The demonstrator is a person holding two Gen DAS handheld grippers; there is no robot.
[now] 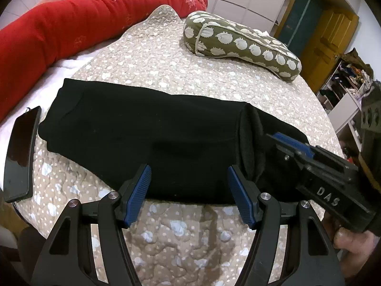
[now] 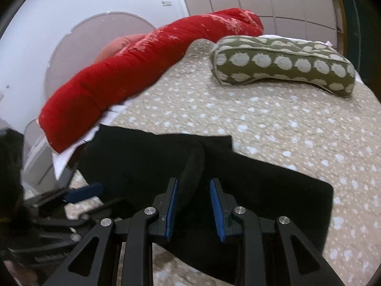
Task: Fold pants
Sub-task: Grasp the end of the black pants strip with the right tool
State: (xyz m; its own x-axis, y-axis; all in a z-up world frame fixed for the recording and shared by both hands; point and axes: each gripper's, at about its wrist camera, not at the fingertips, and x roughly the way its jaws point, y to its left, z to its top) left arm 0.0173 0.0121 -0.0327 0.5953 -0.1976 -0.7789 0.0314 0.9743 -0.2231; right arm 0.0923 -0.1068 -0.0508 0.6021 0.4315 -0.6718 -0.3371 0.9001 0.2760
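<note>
In the left wrist view we see the black fabric pants (image 1: 142,128), already doubled, lying on the beige quilted bed (image 1: 166,59) with their long axis from 9 to 3 o'clock. Our left gripper (image 1: 189,190) stands wide and empty at their near hem, at 12 o'clock from us. The right gripper (image 1: 289,146) at 3 o'clock bears "DAS".

In the right wrist view our right gripper (image 2: 194,206) is narrow, holding nothing, over the pants (image 2: 262,186). We read no other writing.
</note>
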